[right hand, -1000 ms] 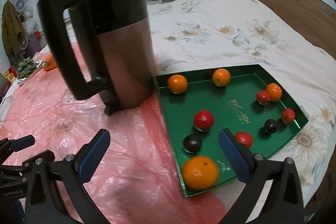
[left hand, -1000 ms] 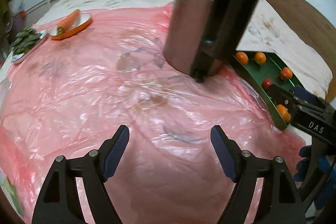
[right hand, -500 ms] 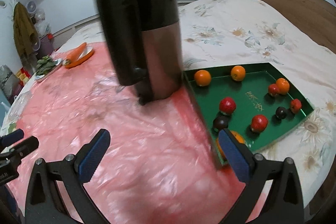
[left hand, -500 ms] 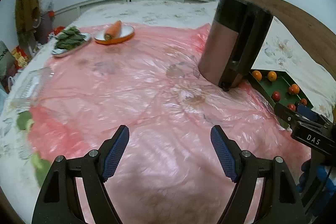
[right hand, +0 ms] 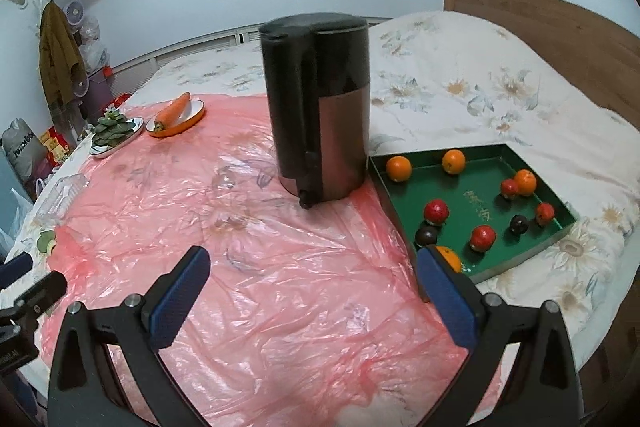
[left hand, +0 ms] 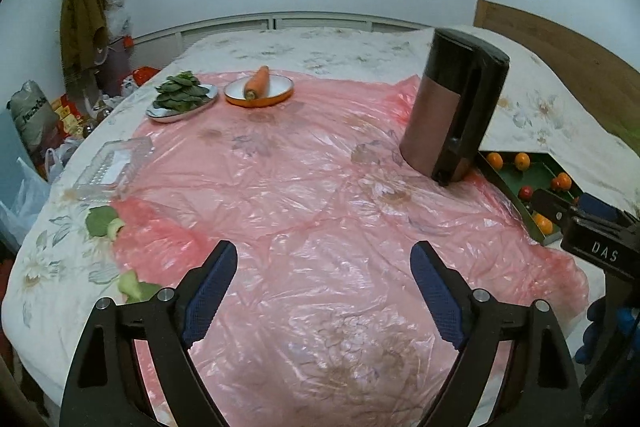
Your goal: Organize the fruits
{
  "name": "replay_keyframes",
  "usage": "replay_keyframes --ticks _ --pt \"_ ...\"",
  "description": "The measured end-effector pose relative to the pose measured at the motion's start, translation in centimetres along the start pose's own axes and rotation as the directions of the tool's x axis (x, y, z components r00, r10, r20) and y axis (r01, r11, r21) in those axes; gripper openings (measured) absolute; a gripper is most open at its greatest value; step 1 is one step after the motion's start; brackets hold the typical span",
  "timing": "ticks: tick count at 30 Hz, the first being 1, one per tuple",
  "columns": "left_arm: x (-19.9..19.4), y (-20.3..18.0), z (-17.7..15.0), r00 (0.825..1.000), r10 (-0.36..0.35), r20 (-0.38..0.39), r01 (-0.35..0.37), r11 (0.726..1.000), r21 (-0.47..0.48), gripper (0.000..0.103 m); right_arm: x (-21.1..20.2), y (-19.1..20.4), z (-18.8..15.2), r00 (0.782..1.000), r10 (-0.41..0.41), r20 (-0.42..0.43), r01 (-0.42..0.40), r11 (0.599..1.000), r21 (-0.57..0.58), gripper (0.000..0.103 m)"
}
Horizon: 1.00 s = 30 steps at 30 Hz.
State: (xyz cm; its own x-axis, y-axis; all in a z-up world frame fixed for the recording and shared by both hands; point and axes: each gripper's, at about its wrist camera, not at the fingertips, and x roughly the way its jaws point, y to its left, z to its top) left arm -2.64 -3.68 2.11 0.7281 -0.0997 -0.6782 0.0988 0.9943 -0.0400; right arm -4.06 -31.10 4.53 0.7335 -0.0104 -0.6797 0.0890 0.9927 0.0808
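A green tray (right hand: pixel 472 205) lies on the bed right of the pink plastic sheet (right hand: pixel 260 267). It holds several oranges (right hand: pixel 399 168), red fruits (right hand: pixel 436 210) and dark fruits (right hand: pixel 519 224), loosely scattered. The tray also shows at the right of the left wrist view (left hand: pixel 520 179). My right gripper (right hand: pixel 312 291) is open and empty, low over the sheet, its right finger close to the tray's near corner. My left gripper (left hand: pixel 324 291) is open and empty over the sheet, well left of the tray.
A black and copper kettle (right hand: pixel 320 115) stands against the tray's left edge. At the far left are an orange dish with a carrot (left hand: pixel 258 89), a plate of green leaves (left hand: pixel 182 99) and a clear plastic box (left hand: pixel 108 167). A wooden headboard (right hand: pixel 560 27) runs along the right.
Both grippers have pulled back and up from the kettle and tray, so both views now take in far more of the bed. Both stay open and empty.
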Motion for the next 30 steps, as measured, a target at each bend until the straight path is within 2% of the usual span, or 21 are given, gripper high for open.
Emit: replay_keyframes --ticks 8,13,23,28,30 --pt "-1.7 2.2 -0.3 0.999 0.031 0.024 -0.03 0.999 -0.03 0.095 -1.3 1.2 -0.8 1.0 -0.022 0.012 0.023 0.999 -0.028 0.103" --pt "-2.2 2.7 -0.4 0.997 0.067 0.032 -0.066 0.998 -0.023 0.096 -1.6 1.6 -1.3 0.999 -0.032 0.021 0.033 0.999 -0.037 0.103" --pt "-2.3 3.1 -0.6 0.997 0.079 0.023 -0.078 0.997 -0.025 0.096 -2.5 0.9 -1.7 0.997 -0.052 0.062 0.054 0.998 -0.024 0.103" --pt "-2.4 3.1 -0.8 0.998 0.059 0.018 -0.059 0.998 -0.027 0.096 -3.1 0.6 -1.8 0.994 -0.063 0.094 0.066 0.997 -0.029 0.103" --pt "-2.4 3.1 -0.8 0.998 0.063 0.013 -0.063 0.998 -0.024 0.1 -3.2 0.5 -1.8 0.993 -0.059 0.103 0.062 0.998 -0.025 0.103"
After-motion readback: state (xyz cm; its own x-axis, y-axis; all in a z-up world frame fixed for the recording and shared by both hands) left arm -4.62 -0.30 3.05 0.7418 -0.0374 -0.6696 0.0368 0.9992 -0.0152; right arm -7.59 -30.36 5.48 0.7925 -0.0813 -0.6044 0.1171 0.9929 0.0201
